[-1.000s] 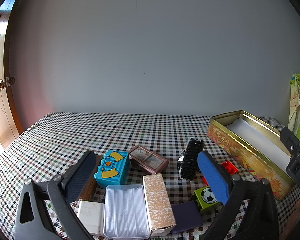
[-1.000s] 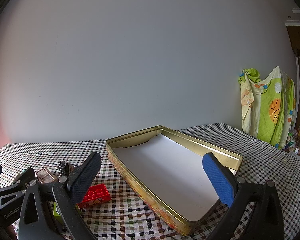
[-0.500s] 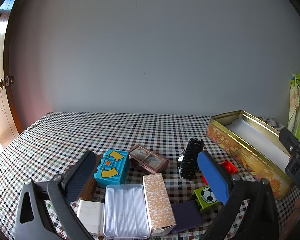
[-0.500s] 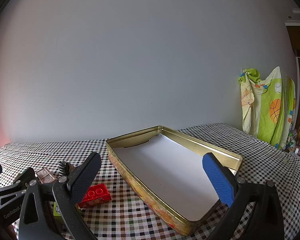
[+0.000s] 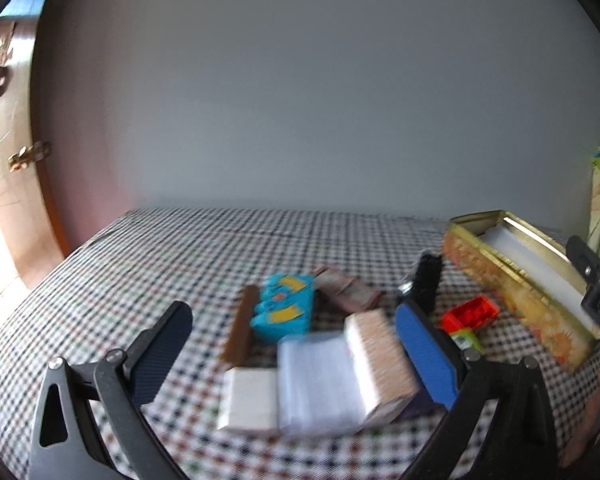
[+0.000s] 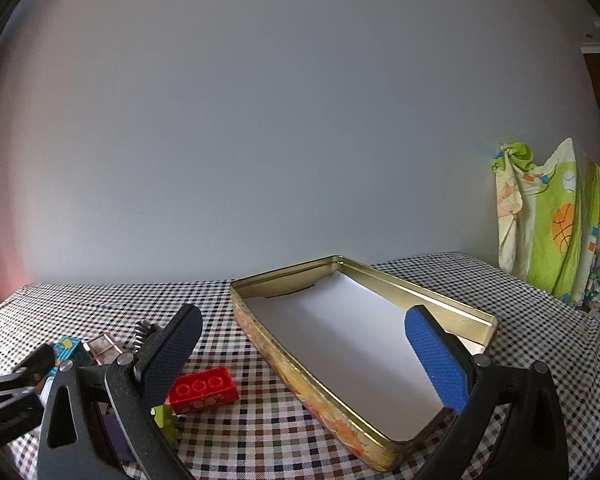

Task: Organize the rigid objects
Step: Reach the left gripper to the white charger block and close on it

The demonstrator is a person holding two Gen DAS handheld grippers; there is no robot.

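My left gripper [image 5: 296,348] is open and empty above a cluster of small objects: a clear plastic case [image 5: 318,384], a patterned beige box [image 5: 380,360], a white box [image 5: 252,400], a blue toy block [image 5: 286,314], a brown bar [image 5: 240,330], a pink palette [image 5: 346,290], a black comb [image 5: 426,282], a red brick [image 5: 470,314] and a green block [image 5: 466,340]. The view is blurred. My right gripper [image 6: 300,354] is open and empty in front of the gold tin [image 6: 284,350], which holds only a white liner. The red brick [image 6: 202,390] lies left of the tin.
The checked tablecloth [image 5: 204,248] covers the table up to a plain wall. A wooden door [image 5: 8,168] stands at the left. A green and yellow cloth [image 6: 548,220] hangs at the right. The left gripper shows at the right wrist view's left edge [image 6: 16,380].
My left gripper has swung to the left and back a little, so the objects now sit right of centre and look blurred. The right gripper has barely moved.
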